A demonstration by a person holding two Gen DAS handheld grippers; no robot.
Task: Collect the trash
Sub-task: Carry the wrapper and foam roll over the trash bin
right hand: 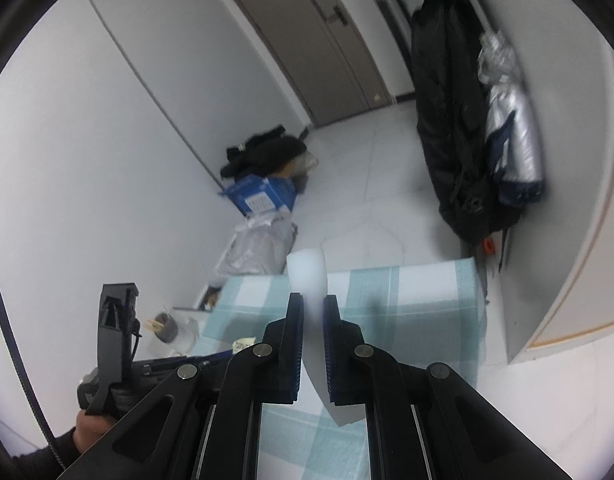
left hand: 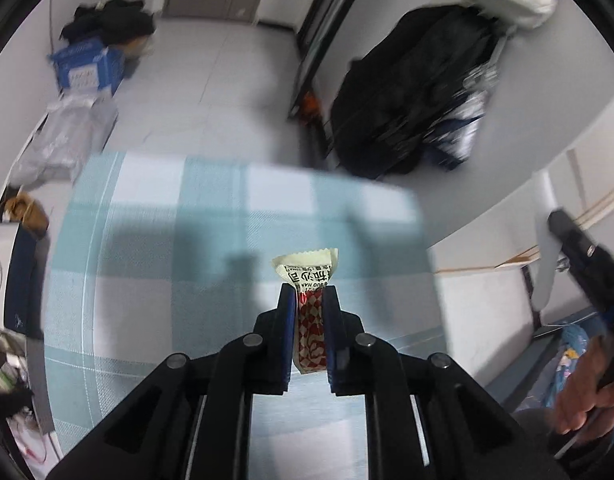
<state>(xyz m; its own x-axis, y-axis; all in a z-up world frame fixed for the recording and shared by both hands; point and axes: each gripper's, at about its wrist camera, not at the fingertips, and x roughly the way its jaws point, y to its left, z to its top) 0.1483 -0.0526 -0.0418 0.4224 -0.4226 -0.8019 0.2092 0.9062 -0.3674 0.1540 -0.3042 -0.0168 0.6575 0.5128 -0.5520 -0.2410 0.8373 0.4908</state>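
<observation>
wrapper (left hand: 310, 322): glossy printed foil-like plastic, crinkled | tablecloth (left hand: 147, 280): matt woven checked cloth | left gripper (left hand: 310, 300): matt black plastic, metal pins

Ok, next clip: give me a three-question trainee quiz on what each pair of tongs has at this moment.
1. True or false: the left tongs are empty.
2. What do the right tongs grip? A) a white foam-like strip B) a blue cardboard box C) a black coat
3. What cloth covers the table below?

Key:
1. False; they pinch a red-and-cream printed sachet.
2. A, the white foam-like strip.
3. A teal-and-white checked tablecloth.
</observation>
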